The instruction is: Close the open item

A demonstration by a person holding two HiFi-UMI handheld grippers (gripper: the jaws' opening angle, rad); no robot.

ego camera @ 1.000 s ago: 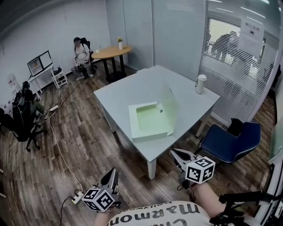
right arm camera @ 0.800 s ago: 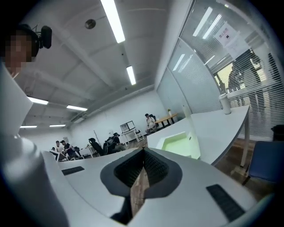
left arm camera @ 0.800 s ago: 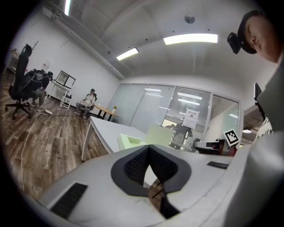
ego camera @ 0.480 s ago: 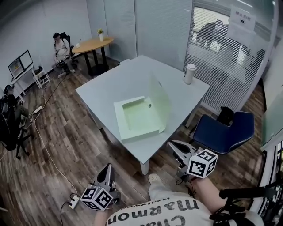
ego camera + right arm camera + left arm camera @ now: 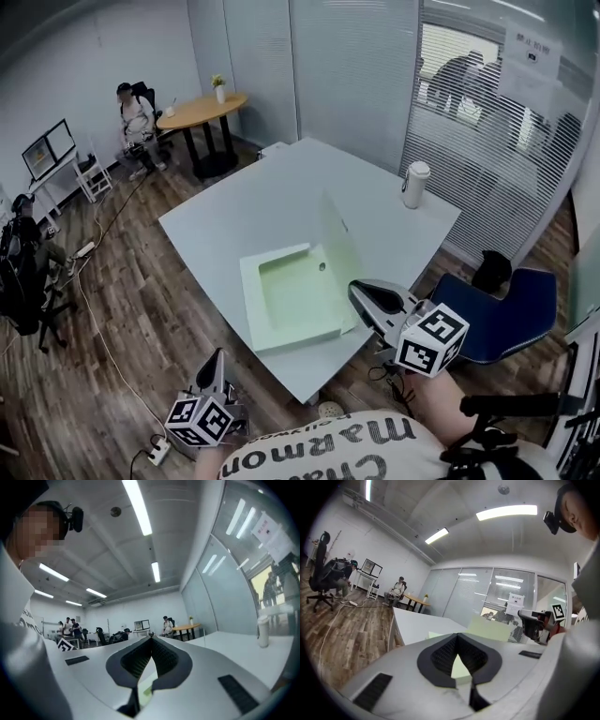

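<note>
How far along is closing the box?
Nothing is done yet: the green box lies open on the table, its lid upright. In hand: the right gripper, jaws together, hovers by the box's right edge; the left gripper hangs low, off the table. Left: push the lid down.

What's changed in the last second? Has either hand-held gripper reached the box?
The right hand-held gripper has moved forward from off the table to the near right corner of the green box, beside its raised lid; jaws together, holding nothing. Unchanged: the left hand-held gripper hangs low off the table, shut; the box is still open; the white cup has not moved.
</note>
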